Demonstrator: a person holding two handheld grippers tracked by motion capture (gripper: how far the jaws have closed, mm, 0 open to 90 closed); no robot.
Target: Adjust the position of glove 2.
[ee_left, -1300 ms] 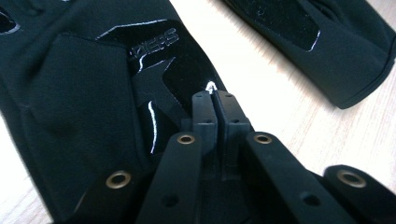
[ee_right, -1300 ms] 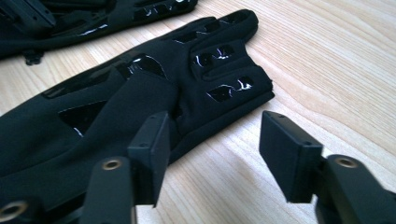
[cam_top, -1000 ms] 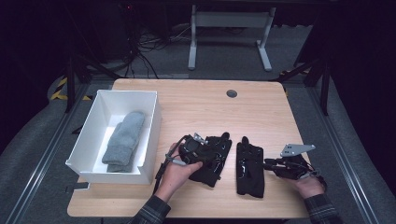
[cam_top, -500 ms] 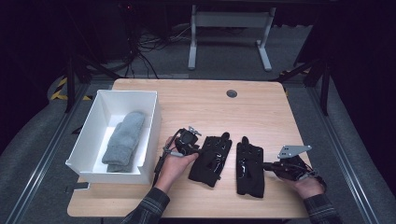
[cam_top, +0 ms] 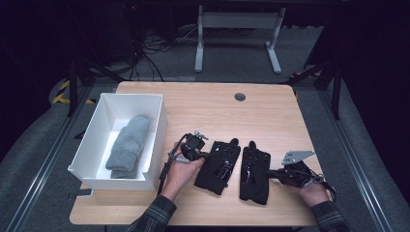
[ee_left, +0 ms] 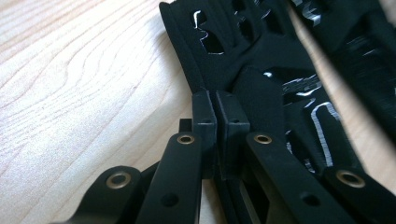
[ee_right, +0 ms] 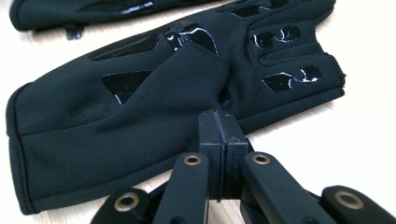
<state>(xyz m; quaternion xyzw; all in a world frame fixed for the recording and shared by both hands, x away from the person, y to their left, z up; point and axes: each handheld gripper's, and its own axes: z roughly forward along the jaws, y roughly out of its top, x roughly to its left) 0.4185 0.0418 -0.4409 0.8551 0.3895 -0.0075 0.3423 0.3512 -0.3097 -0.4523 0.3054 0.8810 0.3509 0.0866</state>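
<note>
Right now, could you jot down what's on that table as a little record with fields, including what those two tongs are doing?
Surface: wooden table
Box: white box at the table's left side
In the box: grey folded cloth
Left glove: black glove lying flat
Right glove: second black glove beside it, a strip of wood between them
Left tongs: left gripper at the left glove's edge, jaws have just been closing and now shut on it
Right tongs: right gripper shut on the edge of the right glove
</note>
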